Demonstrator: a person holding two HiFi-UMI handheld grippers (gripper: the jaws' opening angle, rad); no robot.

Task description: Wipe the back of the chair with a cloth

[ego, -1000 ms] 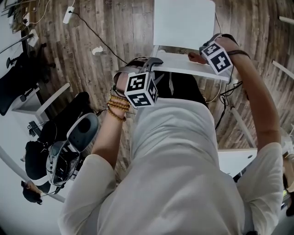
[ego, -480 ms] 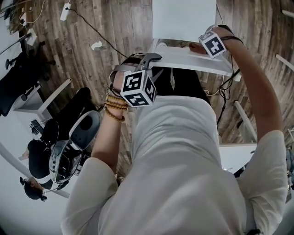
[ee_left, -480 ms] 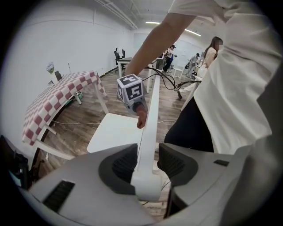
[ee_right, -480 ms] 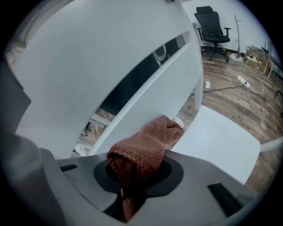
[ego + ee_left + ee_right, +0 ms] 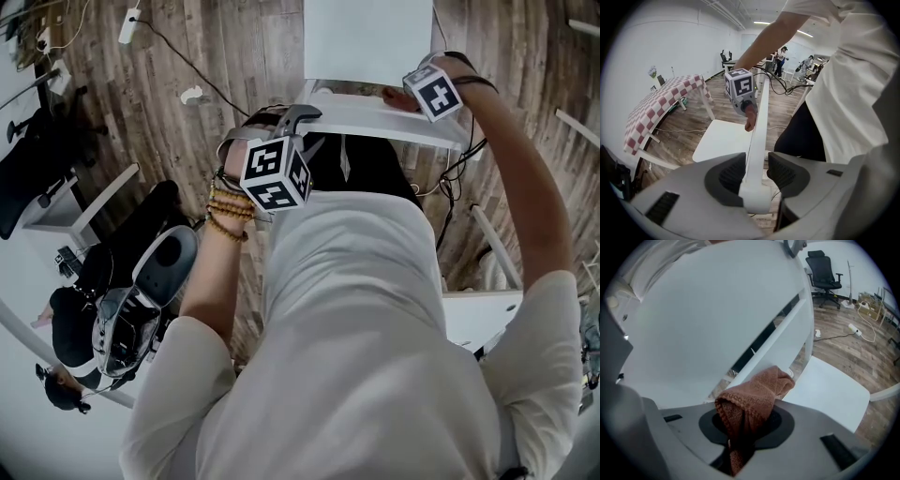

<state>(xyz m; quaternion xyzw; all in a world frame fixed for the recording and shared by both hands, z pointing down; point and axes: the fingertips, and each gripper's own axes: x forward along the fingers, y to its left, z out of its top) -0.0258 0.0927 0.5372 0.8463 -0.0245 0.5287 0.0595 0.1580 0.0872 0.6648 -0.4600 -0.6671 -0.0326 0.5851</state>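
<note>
Gripping a brown cloth (image 5: 757,399), the right gripper (image 5: 745,427) has its jaws closed on the bunched fabric. The free end of the cloth pokes out ahead of the jaws and appears to rest against a slat of the white chair back (image 5: 708,319). Beyond the jaws and to their right lies the white seat (image 5: 832,390) (an office chair (image 5: 825,273) stands much farther off on the wooden floor (image 5: 843,341)). The left gripper (image 5: 754,176) is clamped on the top rail (image 5: 759,122) of the chair back: the thin white edge runs straight out between its jaws, which press it from both sides. Farther ahead of those jaws, the marker cube (image 5: 739,86) of the right gripper sits beside the same rail. Well off to the left of the left jaws stands a table (image 5: 661,101) with a checked cover.
</note>
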